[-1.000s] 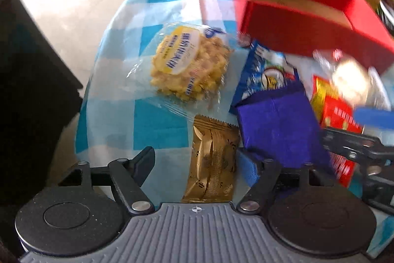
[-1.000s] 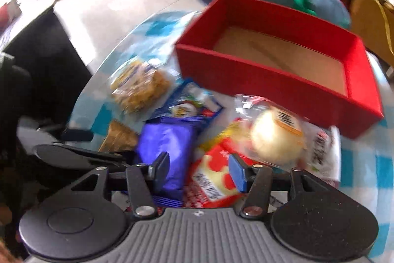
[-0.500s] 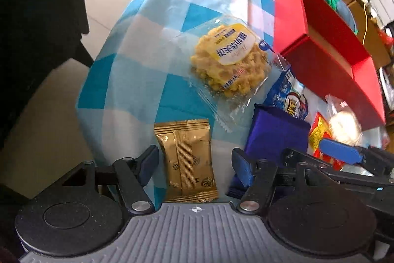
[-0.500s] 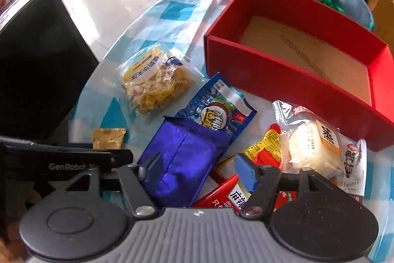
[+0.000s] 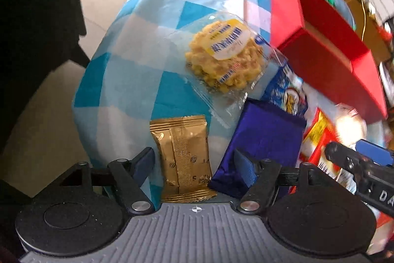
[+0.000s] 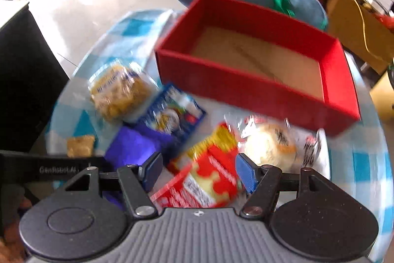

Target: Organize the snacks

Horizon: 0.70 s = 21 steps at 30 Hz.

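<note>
The left hand-held gripper (image 5: 194,165), spread and just widened, straddled the gold packet (image 5: 183,159) at the table's (image 5: 128,61) near edge, unpinched. Next: pinch, then carry to the empty red box (image 6: 258,90). The right hand-held gripper (image 6: 199,173) hung spread over the red packet (image 6: 209,176).

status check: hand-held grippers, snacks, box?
Left hand-held gripper open, straddling gold packet, no grip. Right hand-held gripper open over red-yellow packet. Red box empty; all snacks on the checked cloth. Purple pouch crowds the left's far finger.
</note>
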Each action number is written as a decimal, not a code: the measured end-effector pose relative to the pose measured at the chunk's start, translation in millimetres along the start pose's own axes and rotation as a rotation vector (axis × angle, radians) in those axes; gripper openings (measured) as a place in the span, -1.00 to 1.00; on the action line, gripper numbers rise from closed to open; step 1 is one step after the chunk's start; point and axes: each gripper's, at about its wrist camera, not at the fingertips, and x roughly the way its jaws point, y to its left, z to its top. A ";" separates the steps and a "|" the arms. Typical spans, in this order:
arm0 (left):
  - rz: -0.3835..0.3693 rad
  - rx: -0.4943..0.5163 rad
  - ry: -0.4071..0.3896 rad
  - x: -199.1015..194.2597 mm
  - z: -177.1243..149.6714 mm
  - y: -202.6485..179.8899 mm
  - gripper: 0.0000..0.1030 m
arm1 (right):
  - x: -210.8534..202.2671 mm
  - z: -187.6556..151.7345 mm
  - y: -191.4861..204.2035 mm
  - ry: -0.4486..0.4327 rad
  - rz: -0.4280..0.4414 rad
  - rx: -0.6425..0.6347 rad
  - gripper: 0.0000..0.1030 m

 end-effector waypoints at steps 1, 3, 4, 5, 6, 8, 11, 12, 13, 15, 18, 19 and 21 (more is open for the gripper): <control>0.013 0.015 -0.011 -0.9 -2.3 -3.7 0.44 | -2.8 -5.1 -5.4 -0.001 0.009 0.033 0.17; -0.003 0.028 -0.028 -4.2 -5.2 -6.3 0.20 | -9.8 -15.6 -19.4 -0.005 0.034 0.125 0.17; -0.058 0.027 -0.015 -4.8 -6.0 -8.3 -0.02 | -10.0 -20.1 -24.7 0.007 0.038 0.165 0.17; -0.073 0.032 -0.009 -4.8 -8.1 -9.6 0.02 | -8.2 -23.7 -26.8 0.016 0.046 0.188 0.17; -0.065 0.053 -0.014 -4.4 -9.2 -14.0 -0.02 | -4.3 -24.3 -27.8 0.025 0.049 0.208 0.17; -0.075 0.070 -0.008 -3.6 -11.6 -21.3 -0.02 | 7.1 -20.5 -26.9 0.042 0.069 0.282 0.17; -0.150 0.034 0.035 -1.5 -14.3 -22.4 -0.03 | 25.8 -11.8 -17.4 0.060 0.076 0.292 0.05; -0.159 0.005 0.044 -1.2 -13.0 -18.1 -0.08 | 29.0 -10.7 -16.7 0.057 0.081 0.295 0.04; -0.173 -0.026 0.049 -0.7 -10.9 -11.7 -0.08 | 30.2 -10.6 -19.2 0.053 0.103 0.311 0.01; -0.195 -0.076 0.057 -1.6 -7.2 0.1 -0.02 | 27.9 -15.0 -30.2 0.035 0.158 0.344 -0.14; -0.223 -0.067 0.069 -0.9 -7.5 2.9 0.07 | 21.6 -28.1 -50.0 0.021 0.259 0.397 -0.52; -0.225 -0.062 0.070 -1.1 -8.1 2.8 0.10 | 18.9 -32.4 -54.9 0.016 0.280 0.400 -0.54; -0.239 -0.072 0.075 -1.3 -8.6 4.7 0.19 | 12.6 -40.7 -62.2 0.010 0.288 0.401 -0.57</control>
